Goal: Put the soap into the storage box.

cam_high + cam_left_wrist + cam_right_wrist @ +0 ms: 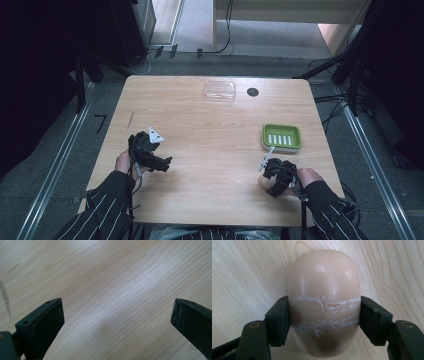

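Already pinched between the right gripper's point(324, 322) 2 jaws, the soap bar point(324, 302) (tabletop-bound) awaited transfer to the nearby green soap dish point(282, 137); left gripper point(117, 322) spread empty.

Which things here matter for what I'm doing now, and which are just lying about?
In the job:
- soap, clamped in the right gripper
- green soap dish, likely where it goes

Lying about:
- clear lid
- left gripper, open over bare table

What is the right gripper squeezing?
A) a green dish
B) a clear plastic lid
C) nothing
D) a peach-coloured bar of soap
D: in the right gripper view, the right gripper has both jaws pressed against the sides of the soap.
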The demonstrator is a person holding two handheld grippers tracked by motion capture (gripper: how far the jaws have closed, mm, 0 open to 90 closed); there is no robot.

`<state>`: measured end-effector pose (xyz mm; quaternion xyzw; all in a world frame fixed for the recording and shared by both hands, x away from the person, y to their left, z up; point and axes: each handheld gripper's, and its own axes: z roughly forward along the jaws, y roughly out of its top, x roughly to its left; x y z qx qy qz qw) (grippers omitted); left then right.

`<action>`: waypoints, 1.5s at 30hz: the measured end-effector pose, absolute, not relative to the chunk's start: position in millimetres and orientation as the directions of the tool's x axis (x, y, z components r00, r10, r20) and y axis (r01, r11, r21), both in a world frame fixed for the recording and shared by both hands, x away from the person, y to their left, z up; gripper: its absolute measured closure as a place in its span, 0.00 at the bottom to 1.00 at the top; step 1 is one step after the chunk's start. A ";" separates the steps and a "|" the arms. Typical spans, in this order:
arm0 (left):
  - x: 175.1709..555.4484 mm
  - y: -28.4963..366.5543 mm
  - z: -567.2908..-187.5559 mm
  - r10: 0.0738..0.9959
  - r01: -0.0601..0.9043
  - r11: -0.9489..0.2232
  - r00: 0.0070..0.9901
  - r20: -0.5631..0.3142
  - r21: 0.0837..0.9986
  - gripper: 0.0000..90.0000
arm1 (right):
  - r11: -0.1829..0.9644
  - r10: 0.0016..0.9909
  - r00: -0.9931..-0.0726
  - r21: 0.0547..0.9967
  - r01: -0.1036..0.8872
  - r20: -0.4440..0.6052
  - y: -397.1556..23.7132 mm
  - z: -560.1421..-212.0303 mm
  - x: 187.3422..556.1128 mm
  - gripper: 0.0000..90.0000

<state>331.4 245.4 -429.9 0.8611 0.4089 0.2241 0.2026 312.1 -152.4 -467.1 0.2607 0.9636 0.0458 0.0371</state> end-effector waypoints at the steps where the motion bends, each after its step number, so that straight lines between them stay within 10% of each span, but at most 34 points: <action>1: 331.3 245.3 -429.8 0.795 0.614 -0.584 0.565 0.221 0.531 0.00 | 0.859 0.508 -0.860 0.109 0.501 -0.048 -152.4 -467.1 312.2 0.36; 45: 332.0 244.5 -430.6 0.796 0.614 -0.582 0.565 0.218 0.533 0.00 | 0.813 0.573 -0.817 0.169 0.557 -0.067 -152.4 -446.8 319.7 0.37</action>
